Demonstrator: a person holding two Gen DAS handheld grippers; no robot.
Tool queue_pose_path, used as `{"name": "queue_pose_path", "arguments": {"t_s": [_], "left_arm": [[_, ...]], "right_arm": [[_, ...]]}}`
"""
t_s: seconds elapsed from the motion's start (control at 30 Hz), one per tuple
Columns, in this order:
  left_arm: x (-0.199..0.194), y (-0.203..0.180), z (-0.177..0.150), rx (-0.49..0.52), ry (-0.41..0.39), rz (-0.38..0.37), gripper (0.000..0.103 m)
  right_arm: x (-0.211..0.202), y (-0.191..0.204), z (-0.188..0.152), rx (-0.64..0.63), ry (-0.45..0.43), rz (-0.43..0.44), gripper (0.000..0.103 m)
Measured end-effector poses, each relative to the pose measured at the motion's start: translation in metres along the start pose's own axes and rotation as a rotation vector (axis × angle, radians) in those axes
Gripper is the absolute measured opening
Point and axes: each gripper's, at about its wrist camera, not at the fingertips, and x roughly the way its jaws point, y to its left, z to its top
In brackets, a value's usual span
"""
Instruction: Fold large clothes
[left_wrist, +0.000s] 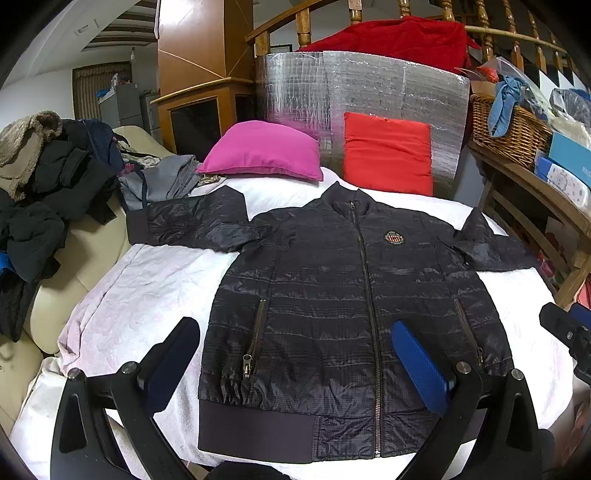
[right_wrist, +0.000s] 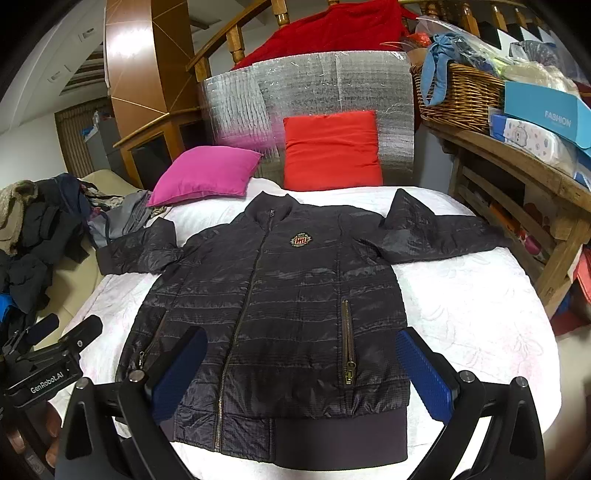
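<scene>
A dark quilted zip jacket (left_wrist: 332, 280) lies flat, front up and zipped, on the white bed cover (left_wrist: 147, 280), both sleeves spread sideways. It also shows in the right wrist view (right_wrist: 280, 302). My left gripper (left_wrist: 295, 354) is open and empty, hovering above the jacket's lower hem. My right gripper (right_wrist: 303, 362) is open and empty, also above the hem. The right gripper shows at the right edge of the left wrist view (left_wrist: 569, 332); the left gripper shows at the lower left of the right wrist view (right_wrist: 55, 343).
A pink pillow (left_wrist: 262, 151) and a red pillow (left_wrist: 388, 153) lean at the bed's head against a silver foil panel (left_wrist: 369, 85). A clothes pile (left_wrist: 48, 192) covers a cream sofa at left. A wooden shelf with a wicker basket (left_wrist: 509, 125) stands at right.
</scene>
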Motion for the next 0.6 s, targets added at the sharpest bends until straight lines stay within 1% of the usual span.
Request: {"name": "queue_pose_path", "arguments": {"t_s": [0.43,0.5,0.57,0.6], "left_arm": [[0.011,-0.003,-0.001,0.002,0.018,-0.008,0.103],[0.017,0.001,-0.003,-0.009,0.031,-0.018,0.103],[0.026,0.008,-0.006,-0.023,0.047,-0.003,0.103],[0.033,0.013,-0.008,-0.034,0.065,0.010,0.103]], "right_arm": [[0.006,-0.010,-0.002,0.018,0.007,0.007,0.103],[0.010,-0.020,-0.005,0.035,0.021,0.030,0.103],[0.019,-0.037,-0.009,0.083,0.053,0.054,0.103],[0.026,-0.053,-0.013,0.131,0.077,0.077,0.103]]}}
